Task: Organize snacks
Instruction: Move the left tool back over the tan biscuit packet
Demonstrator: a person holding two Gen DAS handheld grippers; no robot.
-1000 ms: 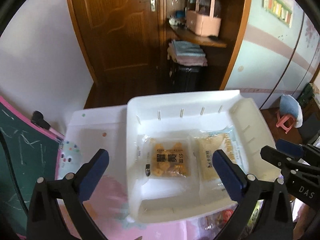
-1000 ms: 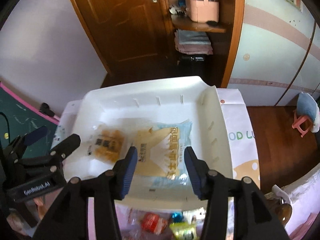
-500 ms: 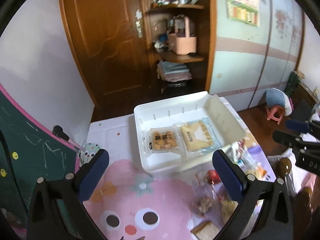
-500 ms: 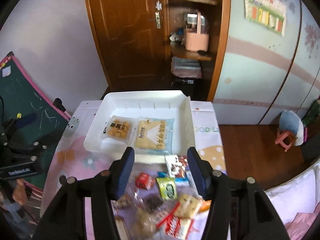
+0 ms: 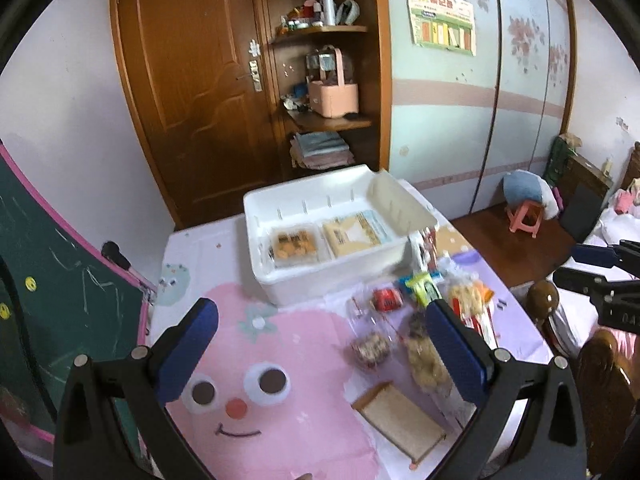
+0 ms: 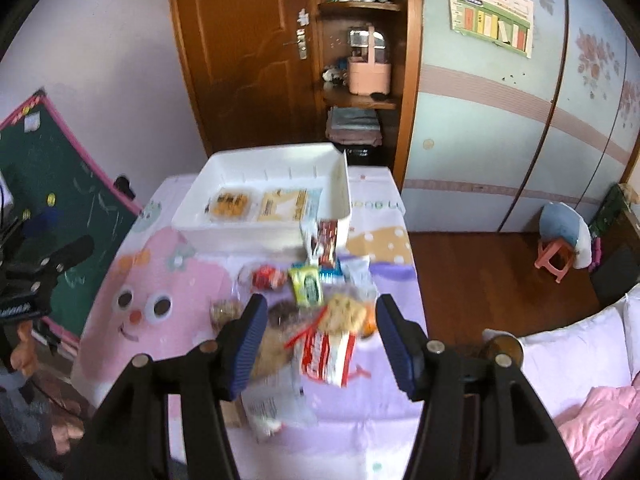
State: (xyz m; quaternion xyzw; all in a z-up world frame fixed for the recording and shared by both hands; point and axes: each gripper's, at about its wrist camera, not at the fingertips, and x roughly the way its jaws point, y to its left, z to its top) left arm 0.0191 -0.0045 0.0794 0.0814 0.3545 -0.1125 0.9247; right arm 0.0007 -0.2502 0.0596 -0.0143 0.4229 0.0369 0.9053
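Note:
A white bin (image 5: pixel 332 280) (image 6: pixel 244 236) stands at the table's far end. It holds a clear cookie pack (image 5: pixel 294 241) (image 6: pixel 230 204) and a pale blue cracker pack (image 5: pixel 356 232) (image 6: pixel 286 205) side by side. Loose snacks lie in front of it: a red pack (image 5: pixel 386 299) (image 6: pixel 266 277), a green pack (image 5: pixel 420 288) (image 6: pixel 307 289), a red-and-white bag (image 6: pixel 328 354) and a flat brown pack (image 5: pixel 400 420). My left gripper (image 5: pixel 322 354) is open and empty above the pink mat. My right gripper (image 6: pixel 318 344) is open and empty above the snack pile.
A pink cartoon mat (image 5: pixel 248 392) covers the table. A green chalkboard (image 5: pixel 48 280) leans at the left. A wooden door (image 5: pixel 192 80) and shelves (image 5: pixel 328 120) stand behind. A small pink stool (image 6: pixel 558 258) sits on the floor at the right.
Both grippers have pulled back and up from the bin. The bin now looks small and far, and the loose snack pile has come into view.

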